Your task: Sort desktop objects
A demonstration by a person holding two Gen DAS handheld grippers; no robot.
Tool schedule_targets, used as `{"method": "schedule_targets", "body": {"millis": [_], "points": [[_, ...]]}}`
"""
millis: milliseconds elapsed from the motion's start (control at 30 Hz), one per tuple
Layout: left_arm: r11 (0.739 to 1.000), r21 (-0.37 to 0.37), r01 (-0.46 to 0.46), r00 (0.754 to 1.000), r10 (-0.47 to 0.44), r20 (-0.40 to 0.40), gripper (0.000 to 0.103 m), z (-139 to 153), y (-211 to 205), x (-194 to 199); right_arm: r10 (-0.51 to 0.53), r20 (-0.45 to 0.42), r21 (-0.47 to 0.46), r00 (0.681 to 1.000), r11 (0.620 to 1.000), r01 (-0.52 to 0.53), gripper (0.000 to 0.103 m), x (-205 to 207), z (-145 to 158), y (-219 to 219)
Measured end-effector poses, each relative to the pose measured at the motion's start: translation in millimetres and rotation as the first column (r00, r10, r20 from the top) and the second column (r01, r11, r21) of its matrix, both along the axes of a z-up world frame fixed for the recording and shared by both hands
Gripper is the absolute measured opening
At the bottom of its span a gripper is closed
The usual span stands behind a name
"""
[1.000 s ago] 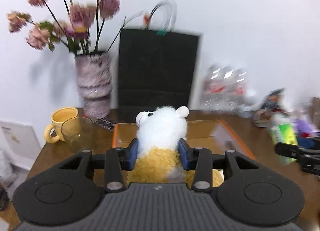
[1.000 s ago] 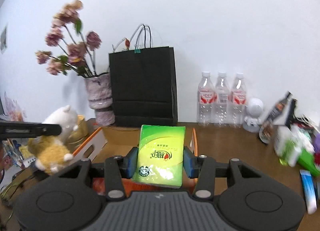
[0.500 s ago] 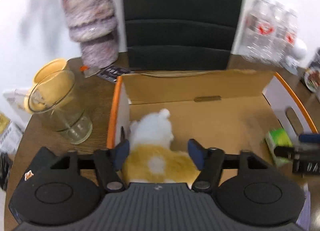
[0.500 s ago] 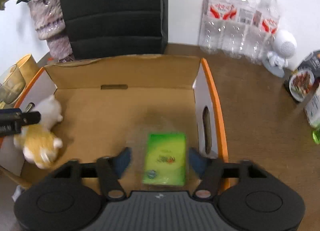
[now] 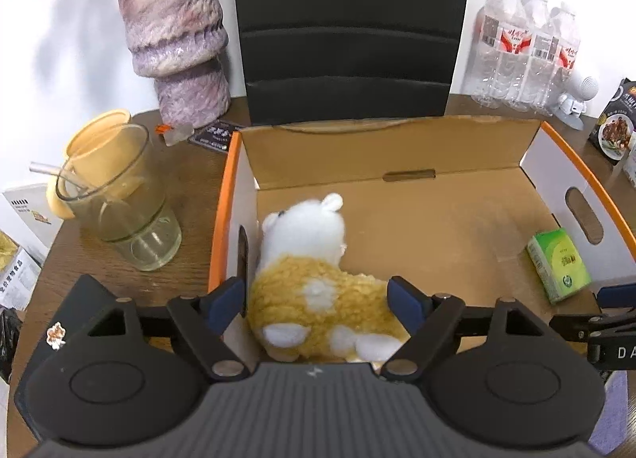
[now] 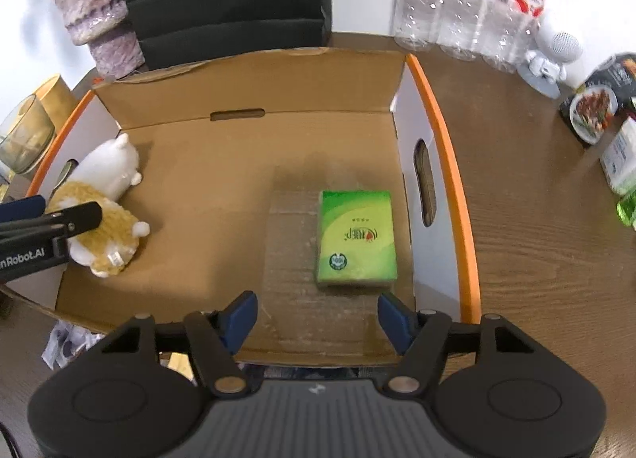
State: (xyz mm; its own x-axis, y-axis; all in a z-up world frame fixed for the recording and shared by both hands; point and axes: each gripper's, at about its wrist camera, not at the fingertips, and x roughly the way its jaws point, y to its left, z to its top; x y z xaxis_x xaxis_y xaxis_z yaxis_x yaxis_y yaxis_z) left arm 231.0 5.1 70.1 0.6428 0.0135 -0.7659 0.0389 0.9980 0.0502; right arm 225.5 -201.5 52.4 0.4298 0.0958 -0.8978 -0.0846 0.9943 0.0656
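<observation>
Plush toy (image 5: 314, 279) lies on the floor of the cardboard box (image 5: 397, 152), hard against the left wall, white head pointing to the far wall. We see the left gripper (image 5: 318, 299) straddling its yellow body: jaws spread wide, blue pads clear of the fur on both sides, nothing clamped. Those jaws have just been opening, with the toy between them but loose

Green tissue pack (image 6: 355, 235) lies flat on the box floor near the right wall, just beside the handle cutout. Right gripper (image 6: 316, 317) hangs over the near edge of the box; the pack sits just ahead of the fingertips, toward the right pad, not touching either one. Jaws stand apart, nothing between the pads; they have just closed a little

Toy and pack are well apart, at opposite ends of the box. From the right wrist view we also see the left gripper's finger (image 6: 59, 219) crossing over the toy

Outside the box: glass cup (image 5: 119, 207) and yellow mug (image 5: 95, 140) on the left, purple vase (image 5: 175, 33) and black paper bag (image 5: 346, 29) behind, water bottles (image 5: 524, 57) at the back right
</observation>
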Motion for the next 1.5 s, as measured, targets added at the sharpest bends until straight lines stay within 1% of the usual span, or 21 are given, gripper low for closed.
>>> {"method": "schedule_targets", "body": {"millis": [100, 200, 233, 267, 300, 333, 367, 467, 500, 567, 667, 733, 800, 867, 967, 1067, 1200, 1400, 1500], "points": [[1.0, 0.0, -0.005, 1.0, 0.005, 0.029, 0.083, 8.9, 0.6, -5.9, 0.002, 0.006, 0.016, 1.0, 1.0, -0.002, 0.067, -3.4, 4.0, 2.2], [1.0, 0.003, -0.019, 0.997, 0.019, 0.076, 0.085, 26.5, -1.5, -22.1, -0.023, 0.06, 0.048, 0.998, 0.999, 0.02, 0.067, -12.2, 18.7, -4.4], [1.0, 0.001, -0.01, 0.996, 0.01, 0.091, 0.086, 34.2, -2.6, -31.4, -0.022, 0.084, 0.056, 0.996, 0.998, 0.018, 0.067, -18.1, 26.1, -6.6], [1.0, -0.008, 0.0, 0.994, 0.0, 0.106, 0.088, 42.8, -2.9, -44.1, -0.011, 0.111, 0.067, 0.994, 0.998, 0.003, 0.07, -27.6, 34.5, -8.8], [1.0, -0.025, 0.003, 0.992, 0.0, 0.125, 0.093, 51.1, -1.9, -60.8, 0.001, 0.145, 0.077, 0.989, 0.997, -0.012, 0.076, -41.5, 42.9, -11.7], [0.999, -0.042, 0.006, 0.99, 0.0, 0.143, 0.099, 59.3, -0.8, -77.7, 0.01, 0.181, 0.088, 0.983, 0.996, -0.026, 0.079, -56.9, 51.3, -15.0], [0.998, -0.06, 0.006, 0.986, 0.004, 0.165, 0.1, 65.3, 2.4, -96.6, 0.02, 0.218, 0.093, 0.976, 0.995, -0.041, 0.083, -72.4, 58.1, -17.3], [0.998, -0.055, 0.033, 0.967, -0.018, 0.253, 0.103, 72.6, -1.2, -161.0, 0.045, 0.327, 0.09, 0.944, 0.993, -0.078, 0.089, -131.3, 67.9, -20.6], [0.998, -0.052, 0.047, 0.96, -0.031, 0.278, 0.103, 70.0, -3.1, -184.4, 0.051, 0.353, 0.086, 0.934, 0.993, -0.087, 0.09, -150.7, 67.4, -21.0], [0.996, -0.068, 0.052, 0.957, -0.03, 0.287, 0.103, 58.0, -4.8, -216.1, 0.042, 0.396, 0.096, 0.917, 0.991, -0.087, 0.095, -187.5, 59.7, -22.7], [0.991, -0.128, 0.04, 0.965, -0.005, 0.264, 0.103, 23.1, -2.0, -249.7, 0.012, 0.432, 0.12, 0.902, 0.99, -0.071, 0.099, -233.2, 33.5, -22.8], [0.991, -0.131, 0.026, 0.969, 0.008, 0.248, 0.103, -0.3, -2.1, -263.4, 0.016, 0.444, 0.097, 0.896, 0.993, -0.065, 0.099, -253.7, 12.9, -18.2], [0.992, -0.125, 0.031, 0.972, 0.0, 0.236, 0.103, -22.2, -3.4, -273.3, 0.021, 0.46, 0.067, 0.888, 0.996, -0.058, 0.099, -265.2, -5.0, -13.8], [0.992, -0.12, 0.035, 0.979, -0.01, 0.205, 0.103, -39.2, -5.2, -274.9, 0.028, 0.466, 0.059, 0.885, 0.996, -0.063, 0.099, -271.3, -19.8, -11.8], [0.995, -0.096, 0.024, 0.978, -0.004, 0.207, 0.103, -52.1, -6.4, -278.0, 0.018, 0.44, 0.07, 0.898, 0.996, -0.054, 0.099, -271.3, -37.9, -11.1], [0.995, -0.099, 0.034, 0.979, -0.013, 0.203, 0.103, -57.6, -5.7, -276.4, 0.007, 0.438, 0.072, 0.899, 0.997, -0.043, 0.099, -270.8, -46.8, -9.1], [0.993, -0.114, 0.021, 0.982, 0.001, 0.186, 0.103, -63.6, -3.1, -272.3, 0.007, 0.426, 0.057, 0.905, 0.998, -0.034, 0.099, -268.6, -53.0, -5.9], [0.996, -0.088, 0.033, 0.985, -0.018, 0.169, 0.103, -67.2, -7.7, -267.4, 0.003, 0.42, 0.053, 0.908, 0.998, -0.027, 0.099, -264.8, -56.1, -4.6], [0.998, -0.058, 0.028, 0.986, -0.018, 0.167, 0.103, -70.7, -12.1, -266.3, 0.003, 0.421, 0.045, 0.907, 0.999, -0.024, 0.099, -262.9, -56.7, -3.5]]}}
